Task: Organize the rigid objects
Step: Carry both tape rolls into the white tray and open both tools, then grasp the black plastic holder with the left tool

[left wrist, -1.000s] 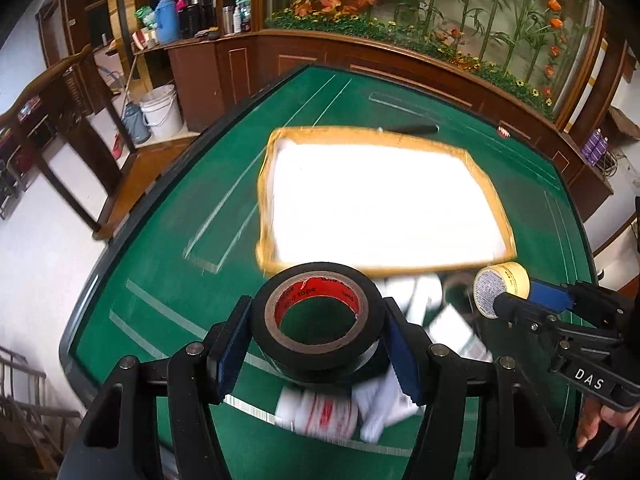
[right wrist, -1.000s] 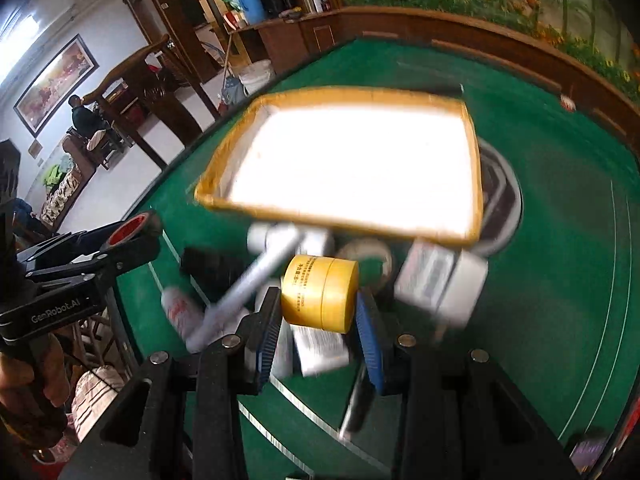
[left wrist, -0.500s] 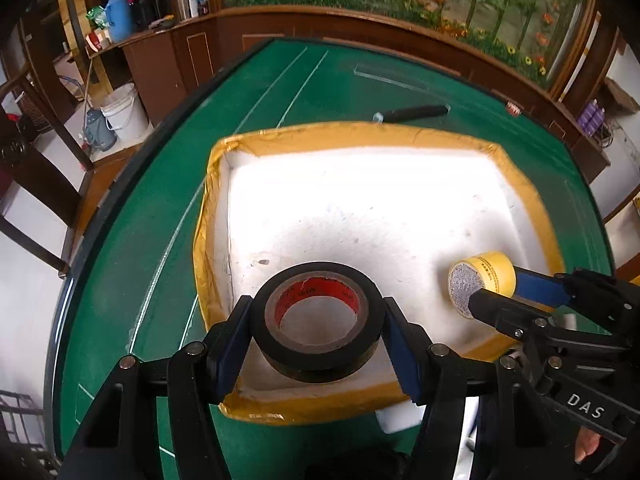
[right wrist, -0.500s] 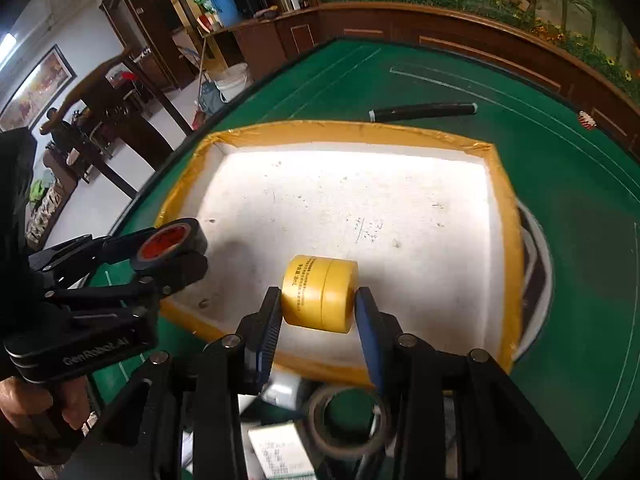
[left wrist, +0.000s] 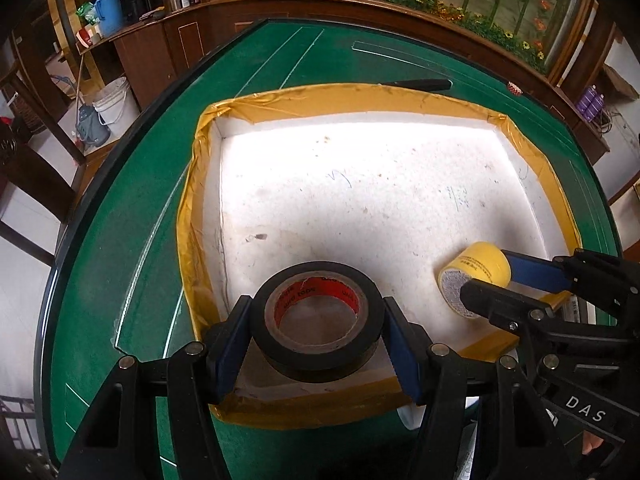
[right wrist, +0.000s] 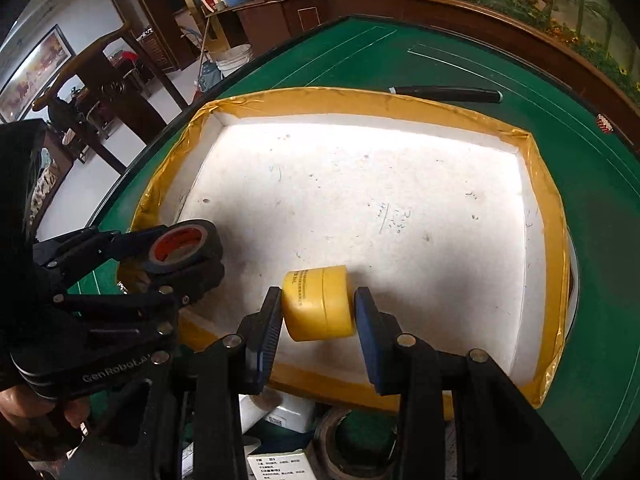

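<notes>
My left gripper (left wrist: pixel 316 332) is shut on a black tape roll (left wrist: pixel 316 320) with a red core, held over the near left corner of the white foam tray (left wrist: pixel 400 96) with yellow taped rim. It also shows in the right wrist view (right wrist: pixel 182 244). My right gripper (right wrist: pixel 318 316) is shut on a yellow jar (right wrist: pixel 318 308), held on its side over the tray's near edge. The jar also shows in the left wrist view (left wrist: pixel 474 276), at the tray's near right corner.
The tray (right wrist: pixel 552 208) sits on a green felt table (right wrist: pixel 600 184). A black pen (right wrist: pixel 446 94) lies beyond the tray's far rim. Loose boxes and a tape ring (right wrist: pixel 348 448) lie on the felt in front of the tray. Wooden cabinets (left wrist: pixel 160 48) line the room's back.
Both grippers have moved forward from the pile of loose items to over the tray, each still holding its object. They have also come lower toward the tray floor.
</notes>
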Tool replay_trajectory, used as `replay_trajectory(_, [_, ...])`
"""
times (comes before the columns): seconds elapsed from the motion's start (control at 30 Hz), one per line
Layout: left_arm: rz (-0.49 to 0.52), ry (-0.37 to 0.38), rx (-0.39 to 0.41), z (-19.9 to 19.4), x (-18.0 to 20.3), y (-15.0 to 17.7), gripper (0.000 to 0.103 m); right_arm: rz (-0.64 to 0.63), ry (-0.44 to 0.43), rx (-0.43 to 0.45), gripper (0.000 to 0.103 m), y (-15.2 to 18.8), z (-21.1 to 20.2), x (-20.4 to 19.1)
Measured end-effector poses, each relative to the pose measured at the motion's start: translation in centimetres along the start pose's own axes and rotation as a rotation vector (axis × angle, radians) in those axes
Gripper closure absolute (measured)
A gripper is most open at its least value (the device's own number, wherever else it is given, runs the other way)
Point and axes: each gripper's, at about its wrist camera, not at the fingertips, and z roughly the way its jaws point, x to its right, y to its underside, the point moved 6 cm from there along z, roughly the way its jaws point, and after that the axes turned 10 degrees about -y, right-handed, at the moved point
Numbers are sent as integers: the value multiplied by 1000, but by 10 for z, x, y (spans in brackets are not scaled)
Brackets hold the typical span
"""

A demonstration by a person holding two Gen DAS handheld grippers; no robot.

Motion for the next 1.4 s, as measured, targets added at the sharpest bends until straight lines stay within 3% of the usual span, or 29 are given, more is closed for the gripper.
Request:
replay_trajectory(0.1, [-3,-2,8,-5,1,2,32,-2,-5,-2,66,2,-1,-1])
replay_trajectory(0.23, [-23,-12,25,-18,-2,6,28,-8,-3,17,56,2,-9,-1])
replay_trajectory(0.4, [-71,-15,52,-39,-10,14,27,-30,-4,48,55,2,-28,-6])
replay_trajectory(0.5, [-100,-15,65,-53,-16,21,24,-46,-5,70,46,6,-43,-9])
replay_trajectory(0.77, [-203,-10,72,-81,-31,51,14,-52,-23,103,30,35,-80,-13])
replay_trajectory(0.97, [-224,-26,65,-92,-27,76,14,-14,-36,98,22,70,-96,-5])
replay_trajectory(1.17, [-207,-87,87,-106,-22,90,11,16,-35,89,19,101,-107,2])
replay_trajectory(1.4, [-187,-108,92,-110,-17,95,10,26,-40,84,19,117,-113,3])
